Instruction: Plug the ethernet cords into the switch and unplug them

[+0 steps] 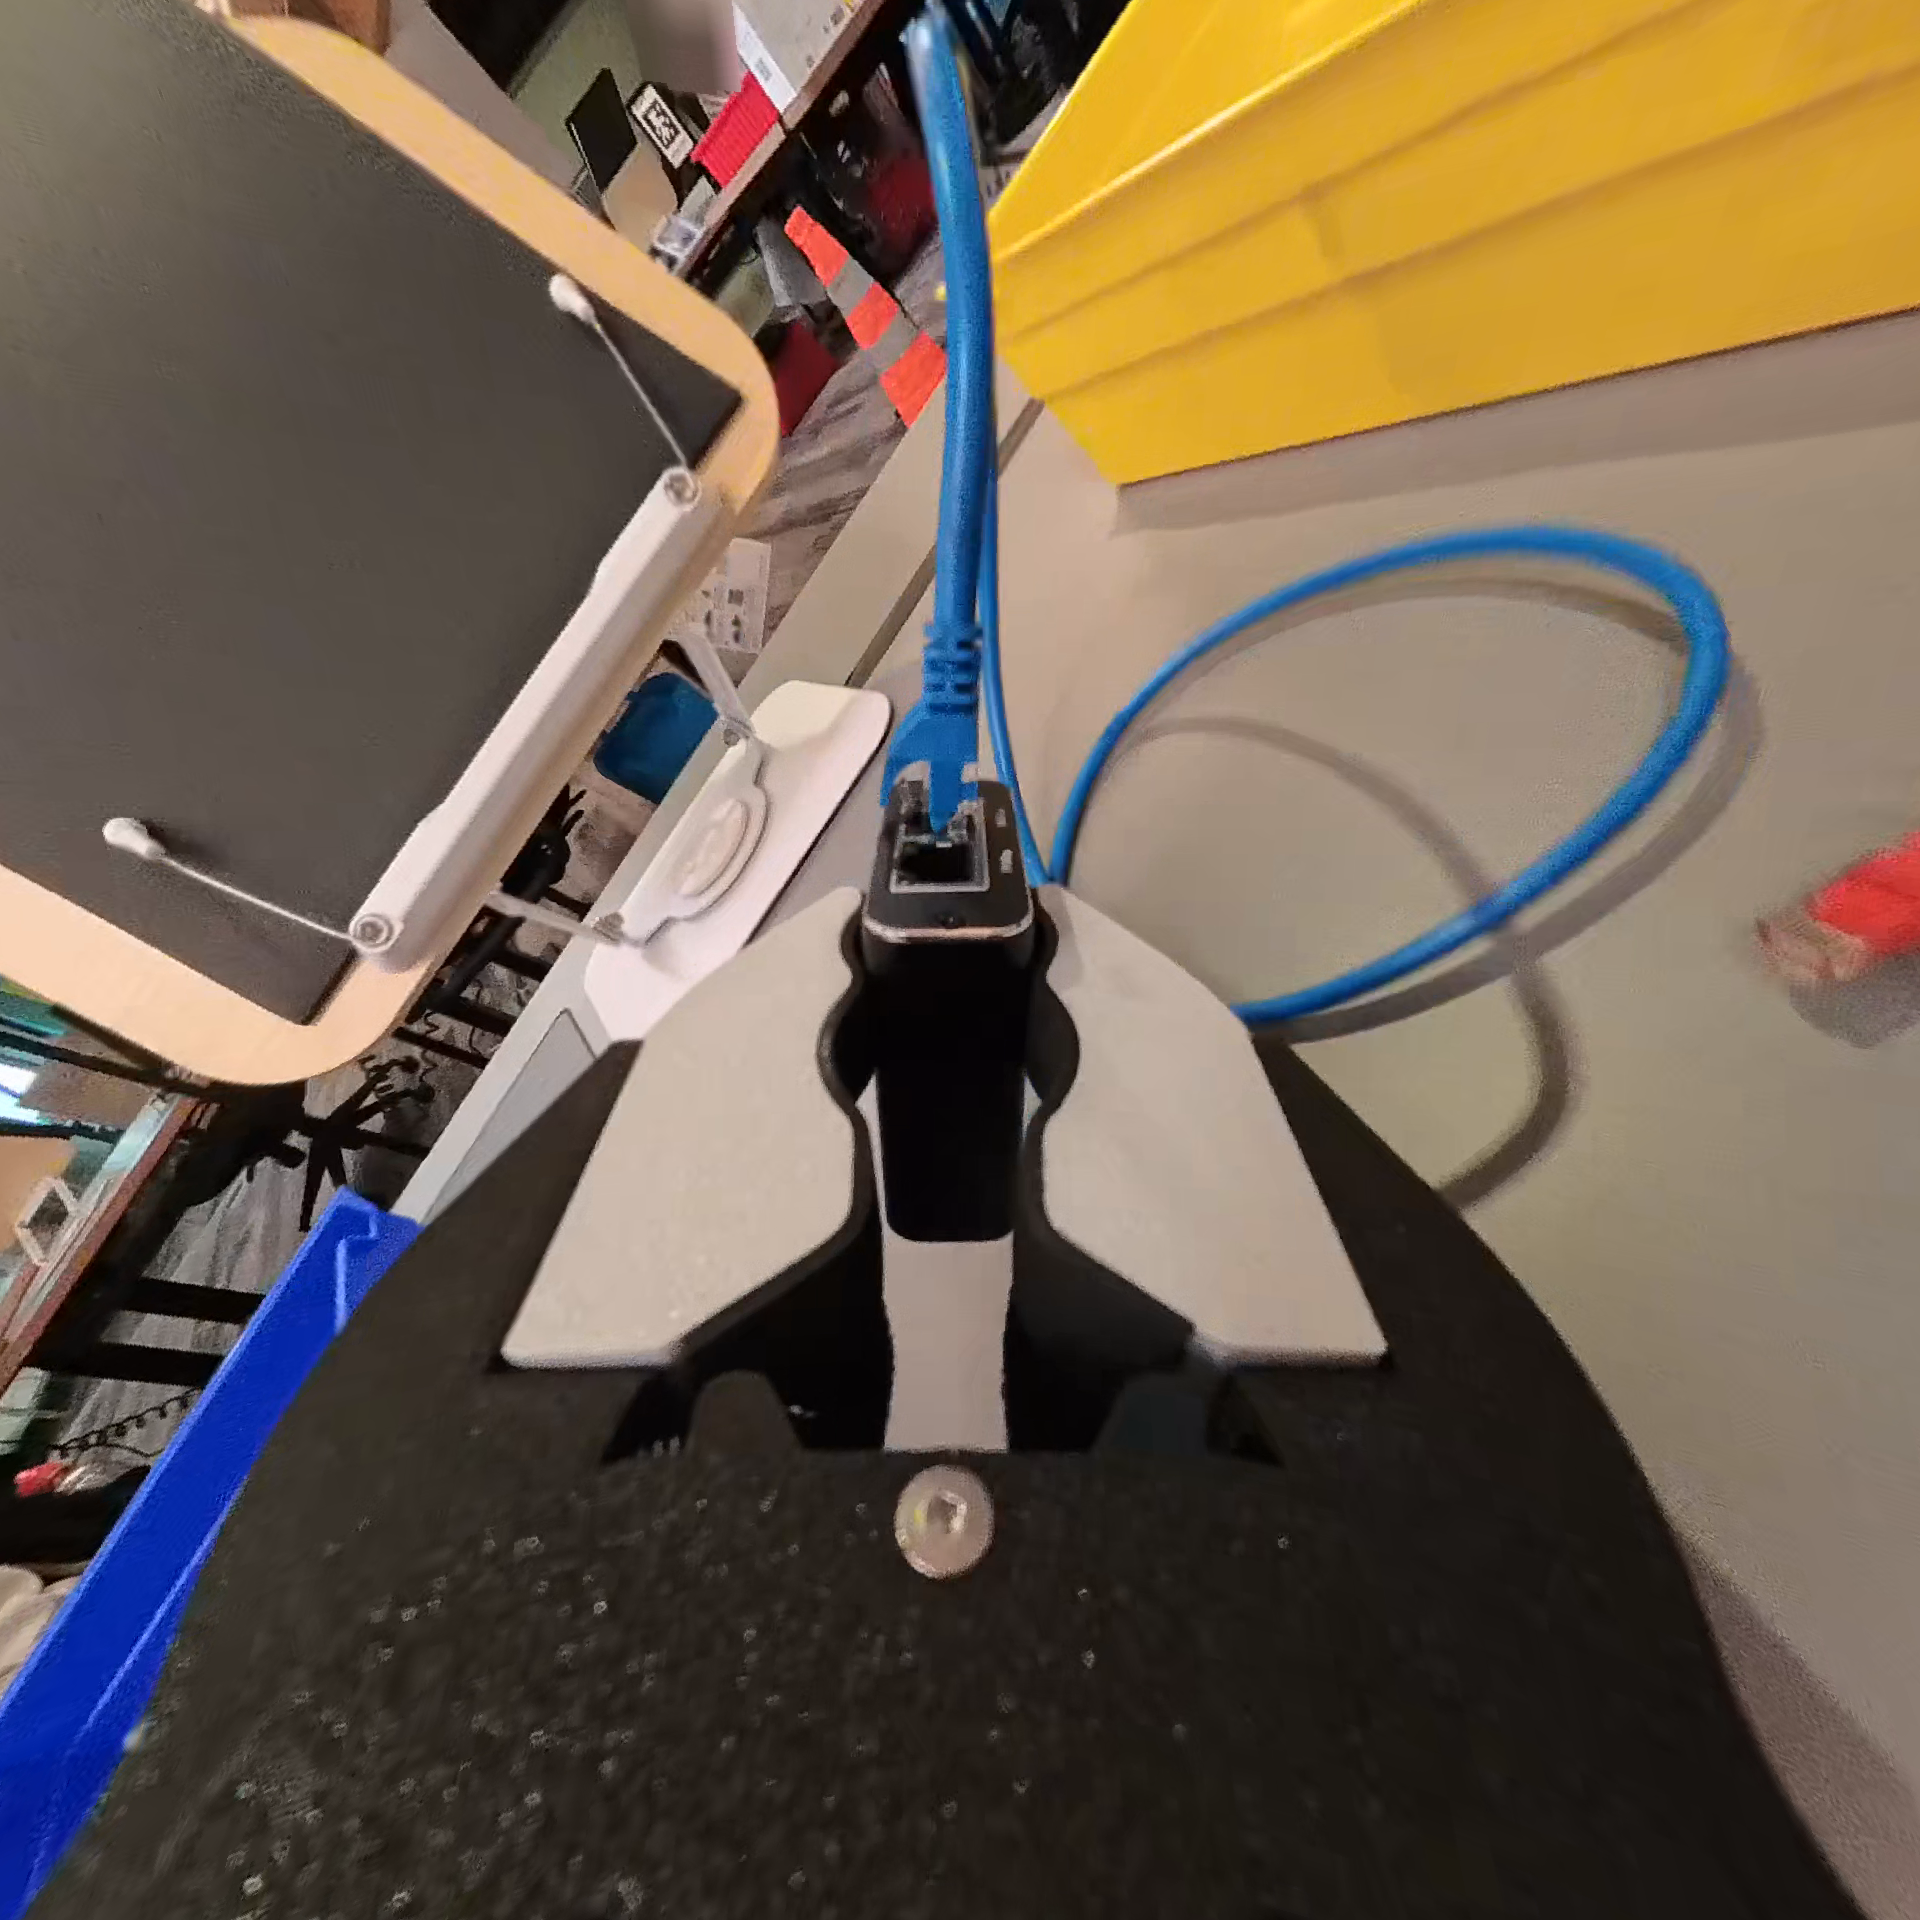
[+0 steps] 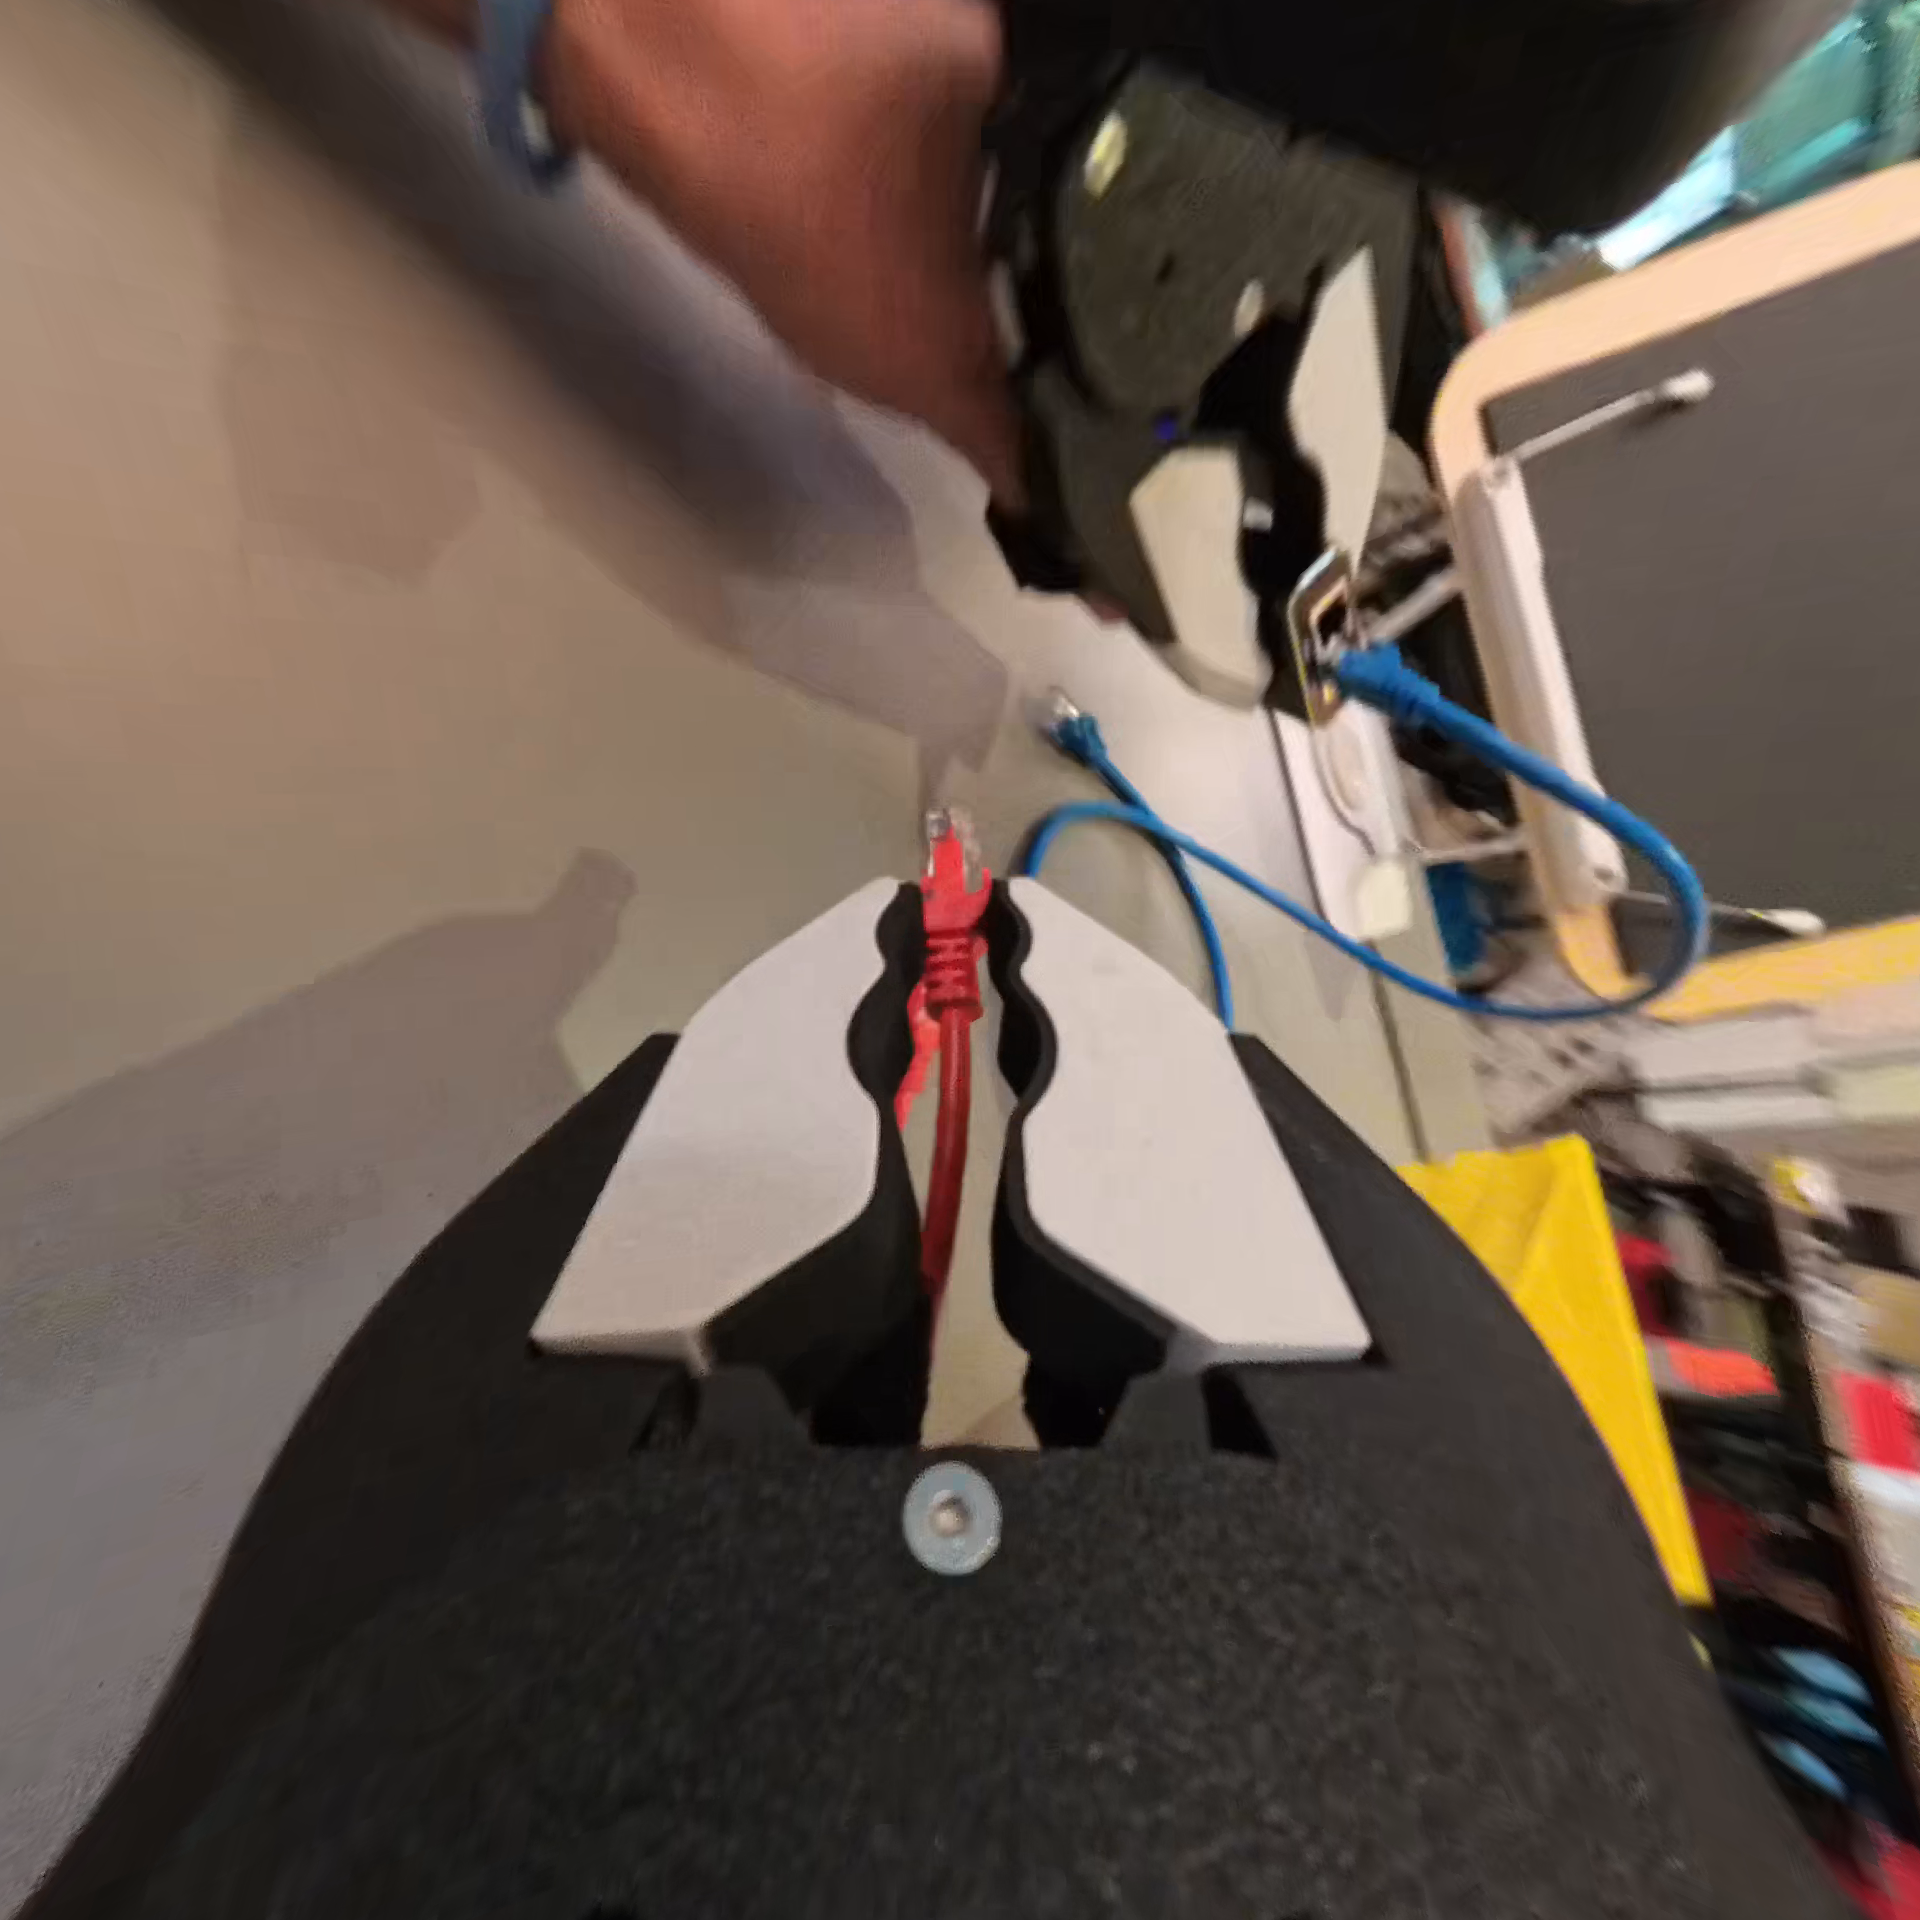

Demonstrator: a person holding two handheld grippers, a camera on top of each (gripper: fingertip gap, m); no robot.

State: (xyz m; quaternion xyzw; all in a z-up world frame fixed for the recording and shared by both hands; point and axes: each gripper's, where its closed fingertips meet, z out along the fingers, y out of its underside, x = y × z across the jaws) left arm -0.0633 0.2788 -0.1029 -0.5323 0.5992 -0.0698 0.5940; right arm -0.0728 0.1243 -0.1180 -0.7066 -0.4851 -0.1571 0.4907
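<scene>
Gripping the black switch [image 1: 948,1049] between its 2 grey fingers [image 1: 727,1143], the left gripper [image 1: 948,935] is closed on the body of the device, port end pointing away from the camera. A blue ethernet cord [image 1: 961,416] is seated in the farther port by its blue plug [image 1: 935,717]; the nearer port is open and unfilled. The rest of that blue cord loops over the grey table [image 1: 1351,1143] to the right. A yellow bin [image 1: 1455,229] sits at the table's far side, and a blue bin [image 1: 156,1558] shows at the lower left edge. Right gripper [image 2: 954,883]: fingers closed narrowly on the red ethernet cord [image 2: 945,1153], with its red plug [image 2: 951,873] poking past the fingertips, clear connector tip forward. In the right wrist view, heavily blurred, the left gripper [image 2: 1262,582] with the switch is ahead and to the right, well apart from the red plug. A second blue plug [image 2: 1070,722] lies loose on the table between them.
</scene>
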